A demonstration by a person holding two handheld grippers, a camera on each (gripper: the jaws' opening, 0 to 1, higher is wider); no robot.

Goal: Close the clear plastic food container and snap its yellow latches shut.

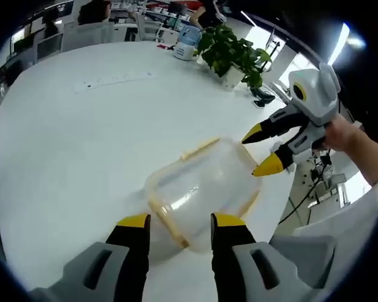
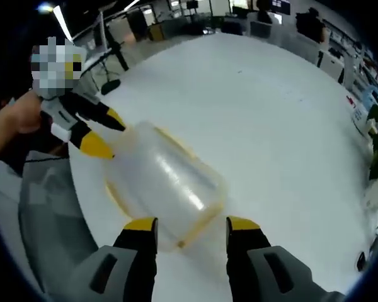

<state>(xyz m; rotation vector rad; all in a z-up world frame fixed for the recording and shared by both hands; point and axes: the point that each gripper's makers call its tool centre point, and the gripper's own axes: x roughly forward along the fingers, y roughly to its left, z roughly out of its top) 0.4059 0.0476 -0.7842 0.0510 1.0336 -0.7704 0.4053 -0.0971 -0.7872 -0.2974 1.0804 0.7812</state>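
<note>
The clear plastic container (image 1: 205, 185) with a yellow rim lies on the white table (image 1: 63, 157), and yellow latches (image 1: 198, 148) stick out from its sides. My left gripper (image 1: 180, 221) is open, with the container's near end just ahead of its yellow tips. The right gripper (image 1: 259, 151) comes in from the right, open, its tips close to the container's far corner. In the right gripper view the container (image 2: 167, 182) lies in front of my open right gripper (image 2: 192, 224). The left gripper (image 2: 106, 132) stands open at the container's far end.
A potted plant (image 1: 233, 53), a blue and white object (image 1: 186, 45) and a white power strip (image 1: 113, 80) stand at the far side of the table. Dark small items (image 1: 261, 97) lie near the right edge. A hand (image 1: 349, 135) holds the right gripper. The table edge (image 2: 82, 207) runs close by.
</note>
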